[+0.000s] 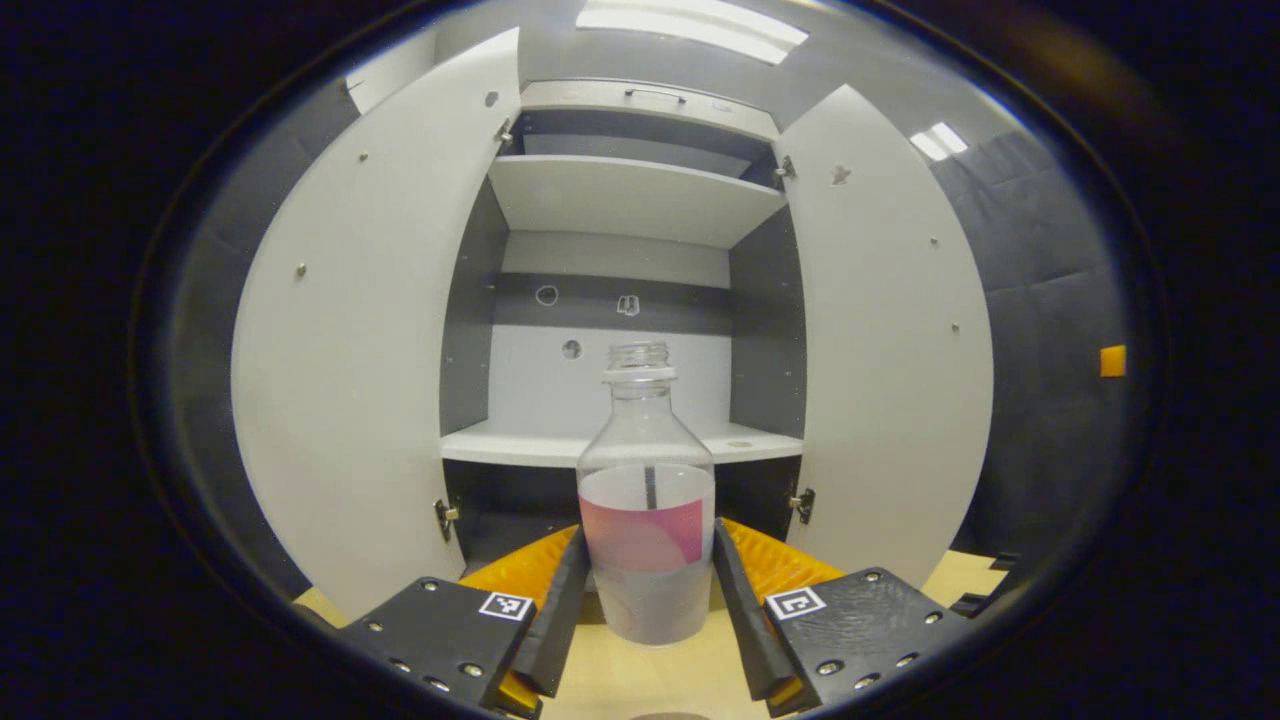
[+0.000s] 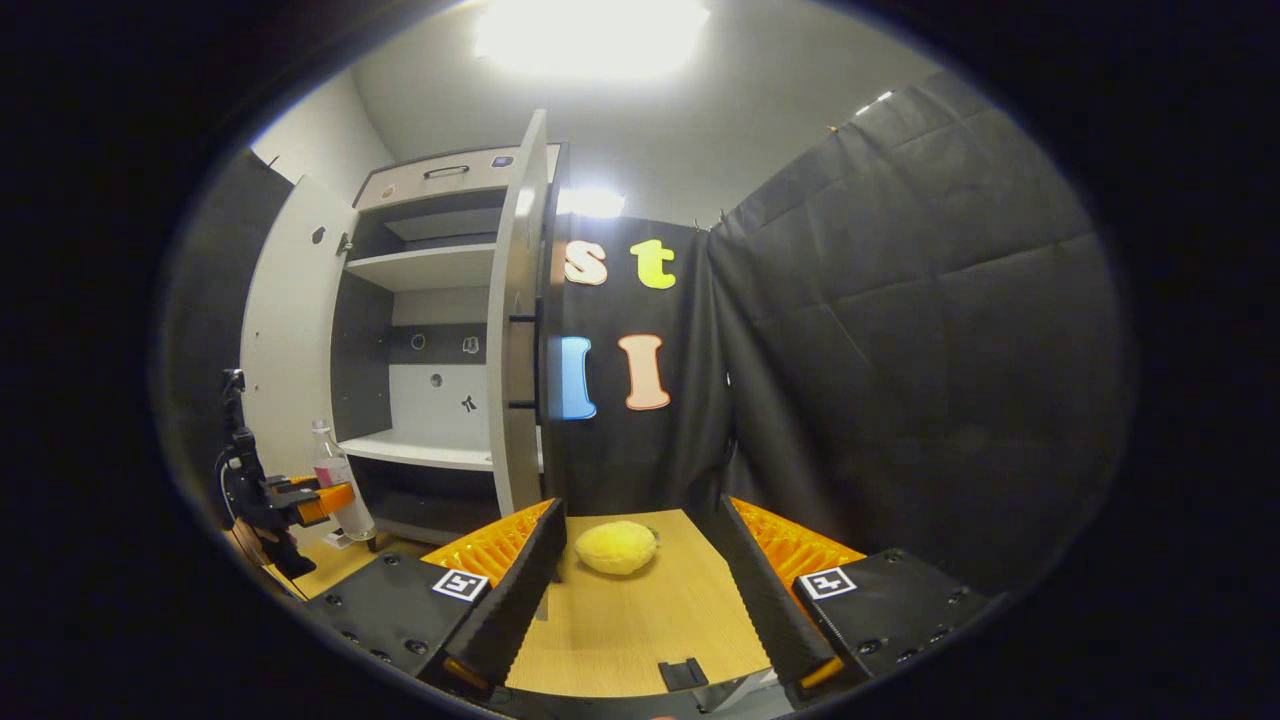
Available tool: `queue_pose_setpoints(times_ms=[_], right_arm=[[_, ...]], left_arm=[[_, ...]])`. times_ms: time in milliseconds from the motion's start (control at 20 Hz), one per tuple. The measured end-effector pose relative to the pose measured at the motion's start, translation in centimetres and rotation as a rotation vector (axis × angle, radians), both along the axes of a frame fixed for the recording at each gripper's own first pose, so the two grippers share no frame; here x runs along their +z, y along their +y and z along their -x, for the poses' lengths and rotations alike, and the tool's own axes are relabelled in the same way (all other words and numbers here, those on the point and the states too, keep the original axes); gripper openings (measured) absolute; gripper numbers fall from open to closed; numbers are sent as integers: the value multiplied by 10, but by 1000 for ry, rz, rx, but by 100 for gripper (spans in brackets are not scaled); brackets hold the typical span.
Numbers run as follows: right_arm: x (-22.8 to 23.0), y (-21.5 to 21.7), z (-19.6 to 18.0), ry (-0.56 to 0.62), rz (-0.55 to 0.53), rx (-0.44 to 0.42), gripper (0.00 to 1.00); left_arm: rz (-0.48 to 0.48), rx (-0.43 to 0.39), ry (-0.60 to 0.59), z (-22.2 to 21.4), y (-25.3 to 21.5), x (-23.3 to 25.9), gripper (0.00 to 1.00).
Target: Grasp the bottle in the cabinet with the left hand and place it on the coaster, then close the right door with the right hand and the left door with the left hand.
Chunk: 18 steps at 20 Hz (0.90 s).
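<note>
- Clearly, the left gripper (image 1: 648,590) pinched the bottle (image 1: 646,520) between its fingers, above the table (image 1: 640,670).
- Right gripper (image 2: 640,590) stood spread, empty.
- Best lowered upright, then released gently; I couldn't locate the coaster.

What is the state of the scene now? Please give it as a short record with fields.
bottle: clear, uncapped, upright, between the fingers of the left gripper, out of the cabinet, over the wooden table
coaster: cannot tell
left door: open
right door: open
cabinet shelves: bare
right gripper: open, holds nothing, over the table
yellow object: round, lies on the table ahead of the right gripper
</note>
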State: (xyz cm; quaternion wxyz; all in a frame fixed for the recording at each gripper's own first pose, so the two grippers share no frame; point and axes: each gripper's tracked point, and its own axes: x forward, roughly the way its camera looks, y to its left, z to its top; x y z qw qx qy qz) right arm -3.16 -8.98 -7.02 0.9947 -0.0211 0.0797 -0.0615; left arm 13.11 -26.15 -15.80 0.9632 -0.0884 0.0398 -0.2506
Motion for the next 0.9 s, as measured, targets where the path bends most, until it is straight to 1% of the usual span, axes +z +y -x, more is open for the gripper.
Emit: queue_pose_setpoints(times_ms=[200, 350, 400, 550, 600, 650, 750, 800, 850, 900], right_arm=[[-3, 8, 1, 5, 8, 24, 96], [-8, 13, 0, 16, 13, 37, 97], [-10, 14, 0, 21, 16, 41, 94], [-12, 20, -2, 31, 27, 55, 94], [-14, 22, -3, 35, 32, 60, 96], [-14, 23, -5, 39, 35, 64, 94], [-15, 26, -7, 41, 37, 69, 94], [-16, 27, -8, 42, 37, 71, 97], [-17, 28, -9, 45, 37, 73, 94], [-19, 30, -10, 51, 39, 75, 94]], left_arm=[[-9, 12, 8, 21, 4, -27, 69], [-19, -8, 42, 38, 0, -54, 69], [-22, -14, 56, 43, -3, -63, 70], [-25, -18, 101, 53, -6, -89, 70], [-29, -20, 117, 55, -7, -98, 70], [-33, -21, 134, 57, -8, -108, 70], [-44, -27, 160, 58, -11, -122, 70], [-49, -29, 167, 58, -12, -127, 70], [-55, -31, 171, 60, -14, -136, 69], [-59, -31, 176, 63, -14, -142, 69]])
